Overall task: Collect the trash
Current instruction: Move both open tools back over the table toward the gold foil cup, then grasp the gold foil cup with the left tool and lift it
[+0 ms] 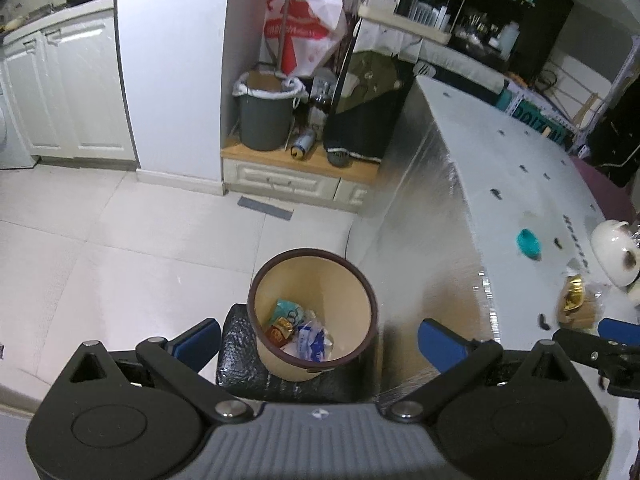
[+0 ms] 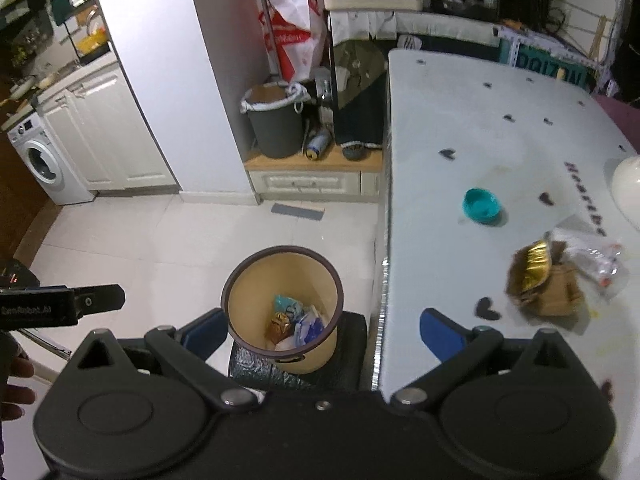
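- The left gripper (image 1: 320,340) hangs over the bin (image 1: 360,280), its blue fingers (image 1: 440,344) spread wide with nothing between them.
- The right gripper (image 2: 320,334) is spread just as wide and empty, one finger over the floor side of the bin (image 2: 240,280), the other (image 2: 440,338) over the edge of the table (image 2: 460,120).
- The bin is tan with a dark rim and stands on a black stool (image 1: 240,360) hard against the table's foil-clad side (image 1: 420,240).
- In the bin lie a few wrappers (image 1: 304,332): a teal packet, a small gold-brown one, and white-and-blue plastic.
- More trash sits on the table near the right gripper: a gold foil wrapper (image 2: 534,268) resting against a crumpled brown box (image 2: 556,296), with a clear plastic wrapper (image 2: 600,268) just beside them.
- A teal bowl (image 2: 482,206) stands further along the table, apart from that pile.
- A white teapot (image 1: 614,252) sits near the table's right edge.
- Dark heart-shaped stickers (image 2: 486,310) dot the tabletop.
- Across the tiled floor, a grey bucket (image 2: 276,124) with a white liner stands on a low wooden cabinet (image 2: 312,172), with a red-and-white bag (image 2: 296,28) behind it.
- A washing machine (image 2: 44,160) is at the far left in the right wrist view.
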Demonstrator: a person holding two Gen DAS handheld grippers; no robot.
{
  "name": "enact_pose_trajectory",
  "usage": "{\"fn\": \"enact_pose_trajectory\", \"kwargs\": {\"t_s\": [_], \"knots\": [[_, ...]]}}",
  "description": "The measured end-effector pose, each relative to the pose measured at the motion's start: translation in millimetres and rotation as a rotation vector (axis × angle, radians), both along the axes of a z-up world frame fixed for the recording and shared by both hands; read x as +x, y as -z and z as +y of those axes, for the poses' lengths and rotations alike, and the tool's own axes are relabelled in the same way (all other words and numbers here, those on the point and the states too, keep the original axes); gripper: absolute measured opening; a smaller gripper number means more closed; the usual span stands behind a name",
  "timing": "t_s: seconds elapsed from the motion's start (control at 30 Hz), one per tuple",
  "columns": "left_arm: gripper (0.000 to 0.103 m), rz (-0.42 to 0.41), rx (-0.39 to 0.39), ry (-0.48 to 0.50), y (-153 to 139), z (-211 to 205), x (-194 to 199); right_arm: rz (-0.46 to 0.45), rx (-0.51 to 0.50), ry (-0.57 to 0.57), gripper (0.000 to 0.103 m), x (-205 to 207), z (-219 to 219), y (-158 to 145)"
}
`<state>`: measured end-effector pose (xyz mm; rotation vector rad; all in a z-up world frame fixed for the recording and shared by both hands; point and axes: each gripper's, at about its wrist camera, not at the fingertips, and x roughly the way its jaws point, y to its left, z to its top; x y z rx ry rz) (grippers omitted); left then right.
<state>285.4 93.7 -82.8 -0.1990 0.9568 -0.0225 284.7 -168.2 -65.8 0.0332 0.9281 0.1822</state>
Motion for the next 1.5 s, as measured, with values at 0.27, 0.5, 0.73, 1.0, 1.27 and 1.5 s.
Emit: {"fn": "enact_pose_trajectory", "kwargs": {"t_s": [0.27, 0.5, 0.73, 1.0, 1.27, 1.5], "knots": [[0.103, -0.082, 0.002, -0.023, -29.6, -61.4, -42.1, -0.070, 0.013, -0.029, 0.103, -36.3, -58.0, -29.2], [0.103, -0.148, -0.001, 0.001, -45.6, -126.5, -61.6, -0.127, 0.012, -0.015, 0.103, -61.6, -120.8, -42.4], [0.103, -0.193, -0.009, 0.077, -50.5, -194.6, -65.5, -0.170, 0.002, 0.040, 0.103, -75.4, -188.9, -49.6], [0.103, -0.218, -0.015, 0.195, -47.1, -260.8, -50.5, -0.187, 0.008, 0.119, 0.103, -71.2, -256.3, -44.8], [0.101, -0.227, -0.066, 0.308, -37.8, -315.1, -18.1, -0.179, 0.033, 0.188, 0.103, -43.1, -307.4, -24.6], [0.071, -0.180, -0.122, 0.387, -19.4, -354.5, 26.6, -0.143, 0.071, 0.205, 0.103, -14.5, -332.2, 5.6]]}}
